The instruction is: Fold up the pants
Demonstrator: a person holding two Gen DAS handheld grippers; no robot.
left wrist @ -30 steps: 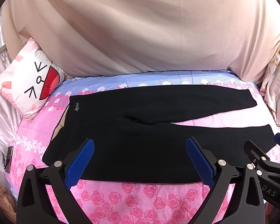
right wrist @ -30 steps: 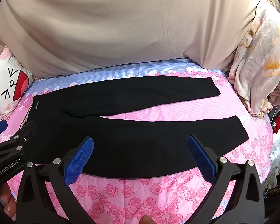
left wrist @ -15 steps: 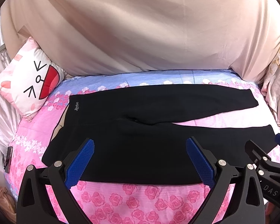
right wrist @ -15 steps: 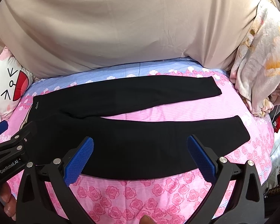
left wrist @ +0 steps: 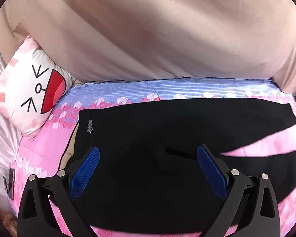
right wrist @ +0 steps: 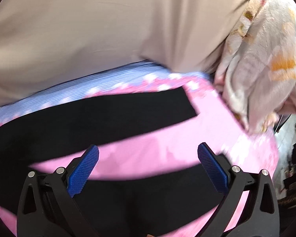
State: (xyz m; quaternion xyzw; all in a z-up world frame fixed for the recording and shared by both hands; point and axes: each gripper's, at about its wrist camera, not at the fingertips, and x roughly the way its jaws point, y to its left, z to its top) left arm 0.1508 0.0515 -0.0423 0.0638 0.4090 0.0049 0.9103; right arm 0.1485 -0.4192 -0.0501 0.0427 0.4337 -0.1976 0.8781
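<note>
Black pants (left wrist: 157,138) lie flat on the pink rose bedsheet (left wrist: 39,154), waistband at the left, legs spread apart toward the right. My left gripper (left wrist: 148,164) is open above the seat and crotch area, holding nothing. My right gripper (right wrist: 148,162) is open above the near leg (right wrist: 148,197), with the pink gap between the legs between its blue pads (right wrist: 82,169). The far leg (right wrist: 100,114) ends at its cuff near the right. The right wrist view is blurred by motion.
A white cat-face pillow (left wrist: 29,92) lies at the far left. A beige curtain (left wrist: 148,29) hangs behind the bed. A floral blanket (right wrist: 262,59) is bunched at the bed's right end. The bed's right edge (right wrist: 274,144) drops off beside clutter.
Both grippers have moved forward and lower toward the pants. The left one now sits over the seat, the right one has shifted right over the legs. Both stay open.
</note>
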